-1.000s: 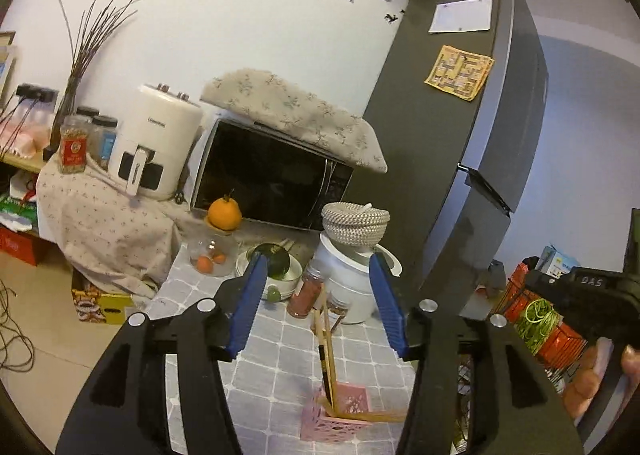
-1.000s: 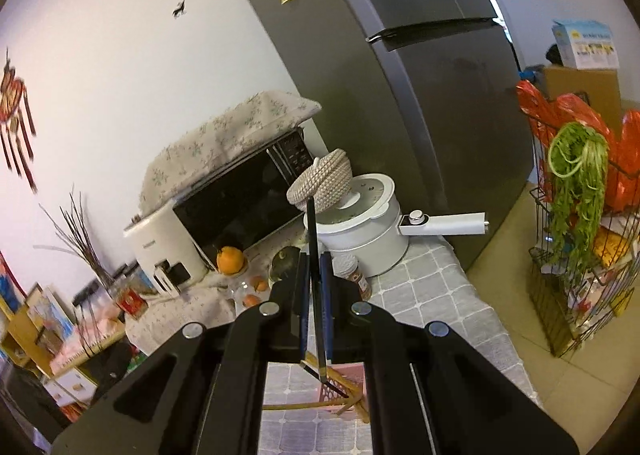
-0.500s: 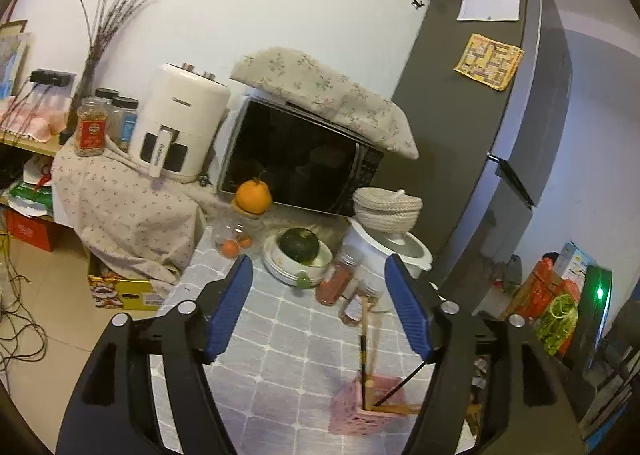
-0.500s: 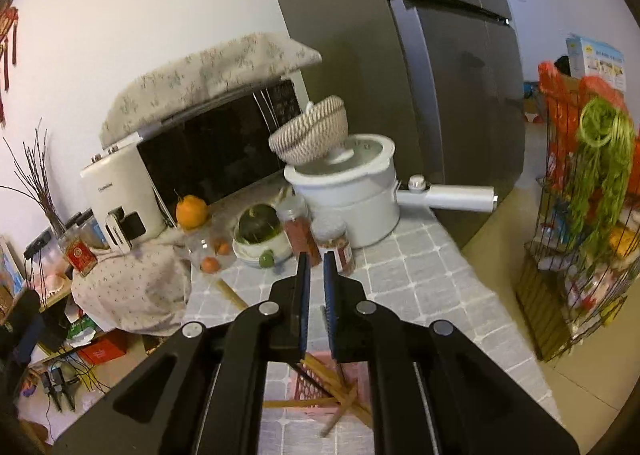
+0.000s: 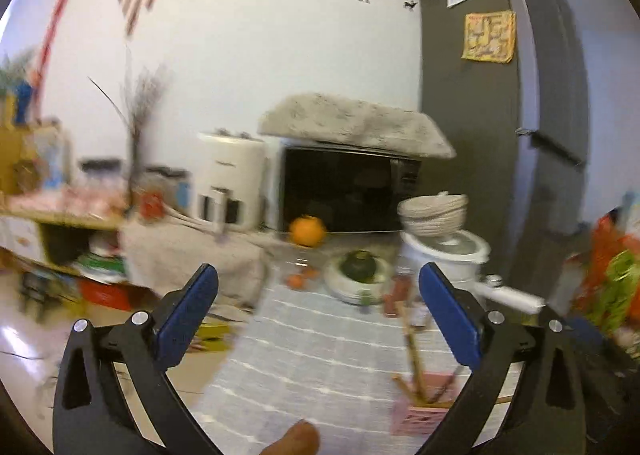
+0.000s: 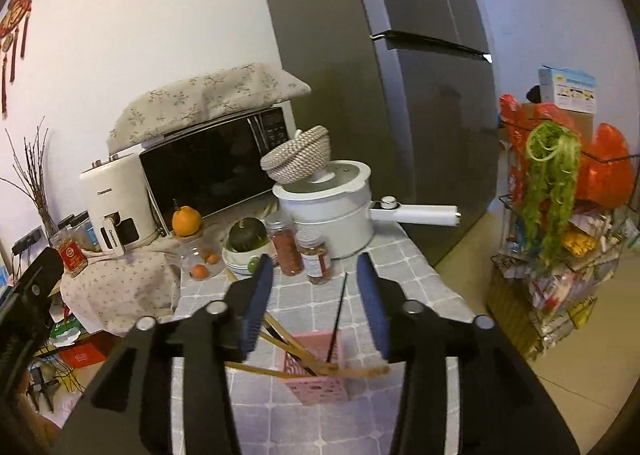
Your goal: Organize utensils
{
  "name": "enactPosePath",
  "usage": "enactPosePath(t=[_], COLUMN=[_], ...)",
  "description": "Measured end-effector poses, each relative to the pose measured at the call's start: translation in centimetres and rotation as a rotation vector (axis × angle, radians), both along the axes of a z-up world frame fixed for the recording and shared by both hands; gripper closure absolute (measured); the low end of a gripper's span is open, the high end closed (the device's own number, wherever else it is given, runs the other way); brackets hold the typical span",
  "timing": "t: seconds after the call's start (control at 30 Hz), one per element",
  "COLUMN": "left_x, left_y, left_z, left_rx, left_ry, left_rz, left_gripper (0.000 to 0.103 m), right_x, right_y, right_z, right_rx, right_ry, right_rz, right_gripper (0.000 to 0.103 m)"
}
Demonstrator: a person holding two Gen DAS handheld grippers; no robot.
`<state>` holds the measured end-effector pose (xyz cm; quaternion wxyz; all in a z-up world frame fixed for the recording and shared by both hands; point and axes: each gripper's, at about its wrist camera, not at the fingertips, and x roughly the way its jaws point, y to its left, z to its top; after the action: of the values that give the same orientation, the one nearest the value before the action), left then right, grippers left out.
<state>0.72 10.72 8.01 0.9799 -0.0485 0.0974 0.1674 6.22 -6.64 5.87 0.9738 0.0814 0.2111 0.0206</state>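
We had just been opening the right gripper (image 6: 316, 291) above the pink basket (image 6: 318, 389), so the black chopstick (image 6: 337, 321) stood free inside it, while the left gripper (image 5: 318, 319) was spread wide and empty.

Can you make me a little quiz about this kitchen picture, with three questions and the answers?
1. True or false: the right gripper is squeezing the black chopstick.
2. What colour is the holder the chopsticks stand in?
3. What sits on the lid of the white pot? A) an orange fruit B) a woven basket C) a spice jar

Key
1. False. Its jaws have just been opening, and the chopstick stands in the pink holder, between the fingers but untouched.
2. Pink.
3. B. It rests tilted on the lid. The orange fruit sits in front of the microwave, and the spice jars stand beside the pot.
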Motion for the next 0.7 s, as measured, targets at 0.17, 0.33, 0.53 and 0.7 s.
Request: enactPosePath(t=[0.17,0.33,0.53,0.7], left_x=[-1.2,-2.0,-2.8,-3.4], left_y=[-0.9,-1.7,-2.7,-4.1], left_z=[-0.5,-1.5,-2.6,-3.4], left_rx=[-0.041,-0.087,-0.072,-0.054], left_ry=[-0.022,0.019,0.057,0.093], left_rz=[-0.024,-0.05,-0.078,-0.136], left_gripper=[0.007,0.007,0.007,0.007], right_x=[-1.6,-3.3,-5.4,-7.0], right_y=[-1.7,-3.6,-5.1,-6.4], right_z=[0.0,-0.4,-1.2,-2.0], right_rx=[-0.008,0.0,0.001,-0.034], right_ry=[-0.006,0.004,0.026,0.035], right_rz=[-0.05,-0.082,-0.109,-0.19], right_gripper=[0.028,0.013,0.006,0.006])
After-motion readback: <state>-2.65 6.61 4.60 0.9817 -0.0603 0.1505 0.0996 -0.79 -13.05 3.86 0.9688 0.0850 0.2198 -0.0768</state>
